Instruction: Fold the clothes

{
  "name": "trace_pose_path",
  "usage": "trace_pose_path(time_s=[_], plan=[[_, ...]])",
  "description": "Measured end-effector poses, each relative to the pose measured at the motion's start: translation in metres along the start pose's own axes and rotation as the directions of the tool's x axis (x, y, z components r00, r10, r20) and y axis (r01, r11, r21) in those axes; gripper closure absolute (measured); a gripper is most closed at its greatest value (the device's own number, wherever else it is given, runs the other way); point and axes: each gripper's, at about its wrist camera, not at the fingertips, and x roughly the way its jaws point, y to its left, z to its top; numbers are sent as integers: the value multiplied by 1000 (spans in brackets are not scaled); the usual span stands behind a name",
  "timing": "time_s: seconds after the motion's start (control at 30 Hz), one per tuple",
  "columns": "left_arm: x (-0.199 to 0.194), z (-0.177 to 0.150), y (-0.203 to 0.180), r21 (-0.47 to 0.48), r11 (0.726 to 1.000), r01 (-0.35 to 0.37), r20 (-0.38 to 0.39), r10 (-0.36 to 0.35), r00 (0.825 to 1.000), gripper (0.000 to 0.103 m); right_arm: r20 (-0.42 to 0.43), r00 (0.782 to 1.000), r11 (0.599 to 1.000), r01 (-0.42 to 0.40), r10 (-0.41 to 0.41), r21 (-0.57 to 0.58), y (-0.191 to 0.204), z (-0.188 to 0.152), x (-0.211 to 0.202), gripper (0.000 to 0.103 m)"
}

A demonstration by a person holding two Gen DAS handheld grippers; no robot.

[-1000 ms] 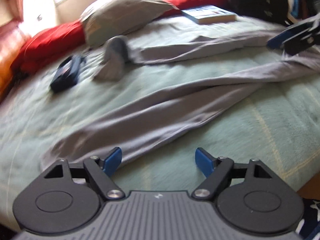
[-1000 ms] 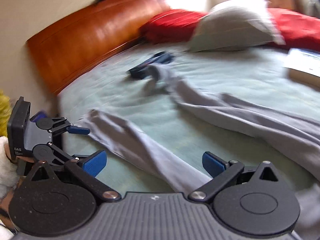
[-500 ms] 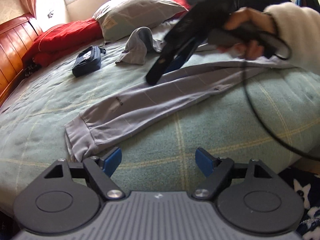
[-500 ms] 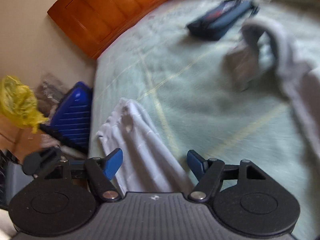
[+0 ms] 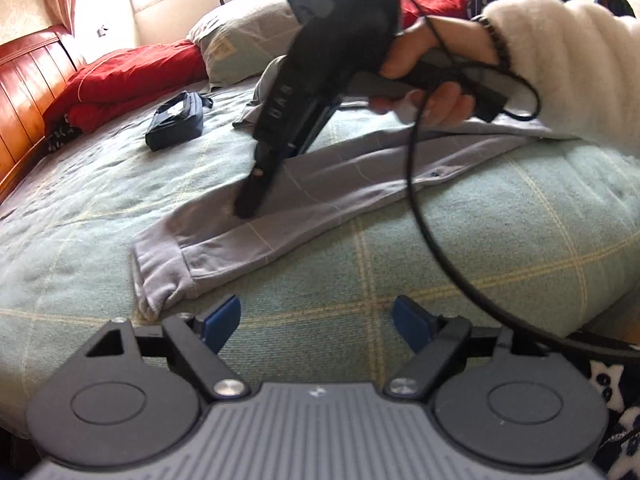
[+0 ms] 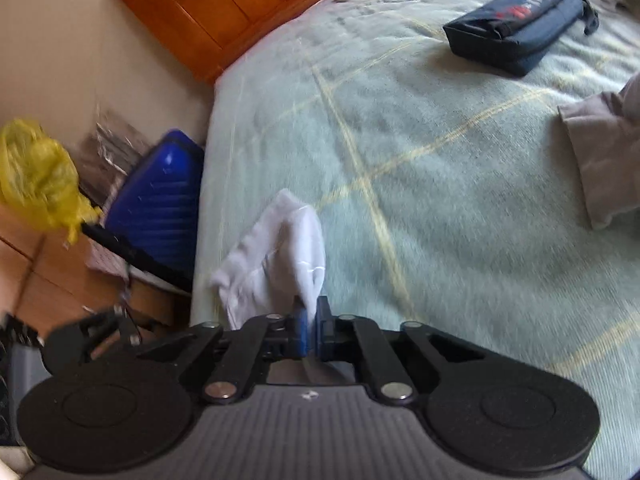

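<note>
Pinching a fold of the grey trousers (image 5: 320, 196) near the cuff, our right gripper (image 6: 311, 330) has its blue pads closed on the cloth. Our left gripper (image 5: 318, 322) hovers wide apart and empty at six o'clock, just beside the cuff on the green blanket (image 5: 500, 240); a dark pouch (image 5: 176, 122) lies at ten o'clock.

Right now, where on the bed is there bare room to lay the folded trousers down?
Bare blanket lies between the dark pouch, the wooden bed end and the grey trousers. Crowded: the pillow end and the stretch under the right gripper.
</note>
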Motion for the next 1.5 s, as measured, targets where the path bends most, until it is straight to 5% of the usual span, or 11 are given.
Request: trace_pose_path(time_s=[0.13, 0.27, 0.47, 0.57, 0.7, 0.9, 1.1, 1.2, 1.3, 1.47, 1.5], plan=[[-3, 0, 2, -8, 1000, 10, 12, -10, 1000, 19, 83, 997, 999, 12, -9, -33, 19, -1, -28, 96], [-6, 4, 9, -23, 1000, 8, 37, -7, 999, 19, 158, 982, 986, 119, -100, -115, 48, 15, -50, 96], [-11, 4, 24, -69, 997, -28, 48, 32, 998, 19, 304, 911, 935, 329, -278, -129, 66, 37, -80, 96], [-13, -2, 28, -83, 996, -39, 41, 42, 998, 19, 260, 944, 956, 250, -205, -152, 74, 26, -72, 86], [-16, -11, 29, -96, 994, -45, 15, 47, 999, 19, 99, 988, 977, 137, -122, -161, 80, 4, -40, 79], [-25, -14, 27, -113, 993, -35, 25, 38, 999, 19, 97, 984, 980, 163, -153, -113, 71, -14, -48, 77], [-15, 0, 43, -213, 977, 26, 67, -12, 998, 20, 172, 961, 971, 231, -218, -63, 62, -49, -91, 60], [4, 9, 54, -290, 956, 30, 64, -11, 998, 29, 205, 941, 958, 283, -270, -36, 58, -83, -112, 53], [31, 16, 66, -349, 937, -18, 20, 27, 999, 56, 235, 920, 948, 319, -315, 22, 50, -124, -134, 50], [53, 28, 74, -401, 915, -53, 36, 73, 997, 62, 261, 872, 909, 381, -414, 168, 37, -203, -171, 46], [56, 31, 76, -413, 909, -60, 36, 82, 996, 76, 259, 861, 896, 392, -437, 207, 35, -221, -177, 46]])
